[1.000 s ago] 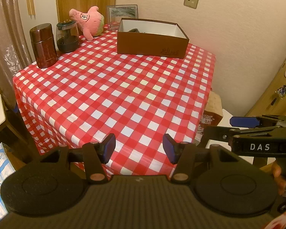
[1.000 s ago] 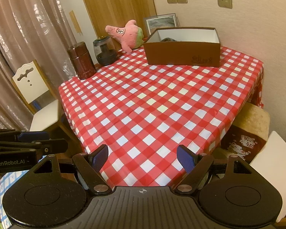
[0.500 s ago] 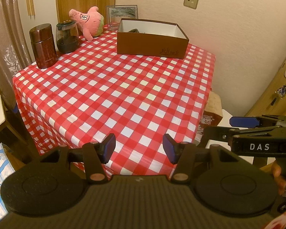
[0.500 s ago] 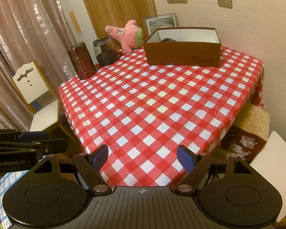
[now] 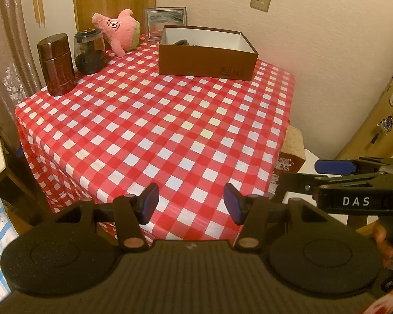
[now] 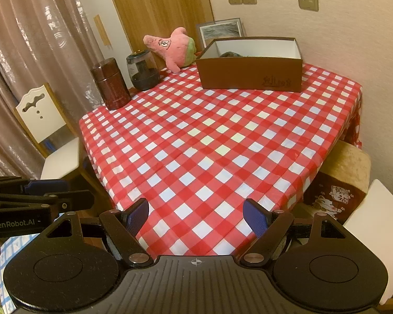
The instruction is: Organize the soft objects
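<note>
Black ribbed plastic body of the left gripper (image 5: 191, 205) is filling the nearest ground, its two blue-padded fingers standing apart with nothing between them. Black matching right gripper (image 6: 195, 216) is sitting beside it, jaws spread wider and likewise empty; both are hovering off the near corner of the table.

Red-and-white checked tablecloth (image 5: 170, 120), smooth and faintly glossy, is covering a square table and hanging over its edges, its middle bare.

Dark brown cylindrical metal canister (image 5: 56, 64) is standing upright at the far left edge. Just beside it, a clear glass jar with a dark lid and dark contents (image 5: 89, 52) is standing.

Brown rectangular cardboard box with a white interior (image 5: 207, 60) is lying open at the far side, with a dark soft item partly showing inside, too hidden to identify.

Pink star-shaped plush toy with a green patch (image 5: 120, 30), fuzzy, is leaning at the far corner, behind the jar and left of the box, outside it.

Grey framed picture (image 5: 166, 21) is leaning on the wall.

Against the earlier views, nothing is differing: both grippers and all objects are keeping their places.
</note>
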